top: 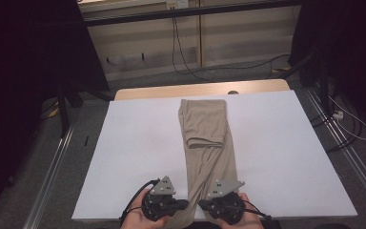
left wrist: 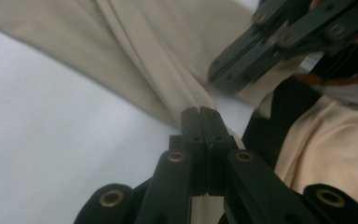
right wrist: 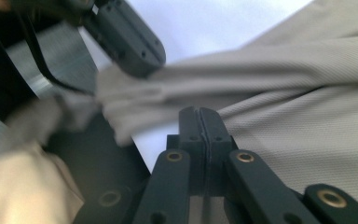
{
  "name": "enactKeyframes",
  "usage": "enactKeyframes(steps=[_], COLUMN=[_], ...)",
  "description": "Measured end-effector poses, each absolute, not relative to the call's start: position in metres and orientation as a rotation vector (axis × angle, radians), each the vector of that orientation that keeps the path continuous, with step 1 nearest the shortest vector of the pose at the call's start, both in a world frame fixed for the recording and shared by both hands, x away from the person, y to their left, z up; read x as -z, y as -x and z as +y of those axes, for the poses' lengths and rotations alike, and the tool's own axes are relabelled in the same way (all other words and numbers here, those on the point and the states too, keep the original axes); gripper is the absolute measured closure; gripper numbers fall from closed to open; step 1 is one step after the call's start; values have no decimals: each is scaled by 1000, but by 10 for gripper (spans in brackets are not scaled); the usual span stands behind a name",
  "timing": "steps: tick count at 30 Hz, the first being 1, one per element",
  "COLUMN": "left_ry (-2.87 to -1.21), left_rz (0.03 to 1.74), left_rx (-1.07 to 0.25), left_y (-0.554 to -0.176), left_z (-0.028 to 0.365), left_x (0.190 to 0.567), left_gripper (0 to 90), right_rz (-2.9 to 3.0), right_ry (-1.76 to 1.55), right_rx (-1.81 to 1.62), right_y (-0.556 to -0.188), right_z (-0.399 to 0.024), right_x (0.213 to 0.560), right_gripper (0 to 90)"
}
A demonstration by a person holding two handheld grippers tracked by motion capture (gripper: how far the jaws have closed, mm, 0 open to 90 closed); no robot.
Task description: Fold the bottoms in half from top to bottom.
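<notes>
Trousers (top: 208,143), laid lengthwise on the white desk (top: 138,152), are pinched at the near end by the left hand-held gripper (left wrist: 200,112) and right hand-held gripper (right wrist: 200,112); both corners should be lifted evenly.

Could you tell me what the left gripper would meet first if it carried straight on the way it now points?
The left gripper, already shut on the beige cloth, points across at the right gripper; it would probably meet that next, though depth is unclear.
</notes>
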State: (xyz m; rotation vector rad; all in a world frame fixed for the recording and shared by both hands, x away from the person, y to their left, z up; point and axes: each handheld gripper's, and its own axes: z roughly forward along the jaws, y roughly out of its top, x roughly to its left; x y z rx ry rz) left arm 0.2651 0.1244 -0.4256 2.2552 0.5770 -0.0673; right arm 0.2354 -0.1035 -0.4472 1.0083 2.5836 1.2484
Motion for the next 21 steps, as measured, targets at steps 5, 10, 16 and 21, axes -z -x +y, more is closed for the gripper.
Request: enactKeyframes(steps=[5, 10, 16, 21], left_ry=[-2201, -2204, -2203, -2219], left_rz=[587, 546, 490, 430], left_rx=[88, 116, 138, 143], left_y=[-263, -257, -251, -250], left_z=[127, 117, 90, 58], left_x=[420, 419, 416, 414], left_gripper=[900, 900, 900, 900], right_rz=[2658, 2627, 2511, 2442], right_ry=[-982, -994, -1065, -1139], right_rx=[-1256, -1244, -1190, -1197], right_y=[-237, -232, -238, -239], right_z=[-93, -115, -159, -183], right_x=[446, 443, 436, 432], right_gripper=[856, 817, 765, 762])
